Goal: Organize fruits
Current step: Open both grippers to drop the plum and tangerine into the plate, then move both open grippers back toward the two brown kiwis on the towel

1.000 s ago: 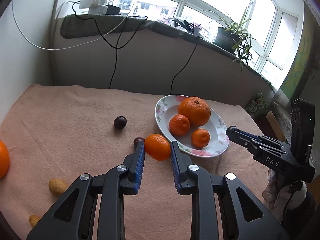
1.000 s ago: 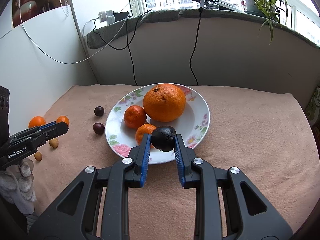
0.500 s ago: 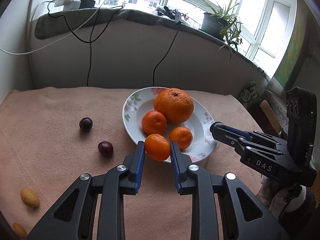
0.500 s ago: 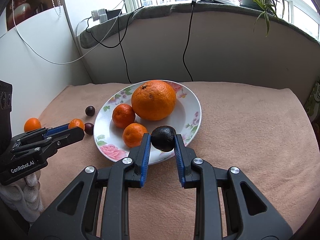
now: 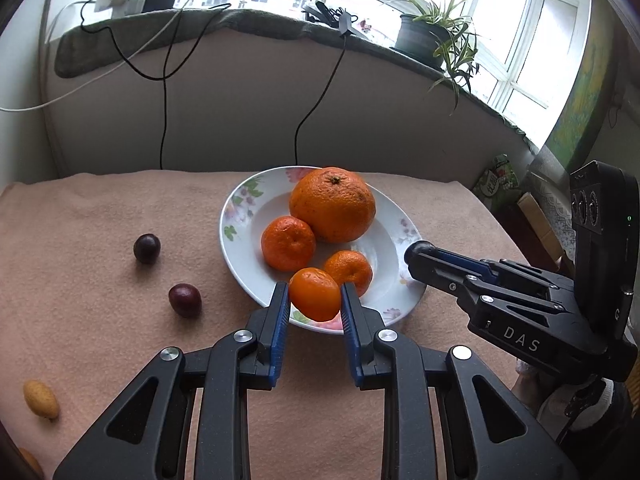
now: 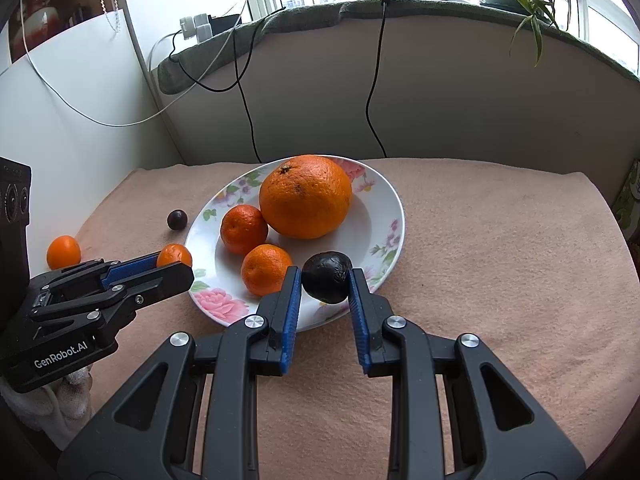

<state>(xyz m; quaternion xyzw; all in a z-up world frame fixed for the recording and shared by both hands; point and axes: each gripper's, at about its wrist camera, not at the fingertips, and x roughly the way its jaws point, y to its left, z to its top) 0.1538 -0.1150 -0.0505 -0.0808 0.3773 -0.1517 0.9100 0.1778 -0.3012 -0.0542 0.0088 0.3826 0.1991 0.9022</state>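
A white flowered plate [image 5: 240, 216] [image 6: 384, 216] on the pink cloth holds a big orange [image 5: 332, 204] [image 6: 305, 196] and two mandarins [image 5: 288, 243] [image 6: 244, 229]. My left gripper [image 5: 314, 295] is shut on a mandarin [image 5: 315, 294] over the plate's near rim; it also shows in the right wrist view [image 6: 174, 255]. My right gripper [image 6: 325, 278] is shut on a dark avocado [image 6: 327, 277] over the plate's near right rim.
Two dark plums [image 5: 147, 248] [image 5: 184, 300] lie left of the plate. A yellow kumquat [image 5: 41, 399] lies at the near left, a loose mandarin [image 6: 63, 252] farther left. Cables hang down the back wall, a potted plant [image 5: 424, 36] on the sill.
My left gripper carried its mandarin right and forward, from beside the plate to over its near rim. My right gripper shifted slightly with the avocado still held.
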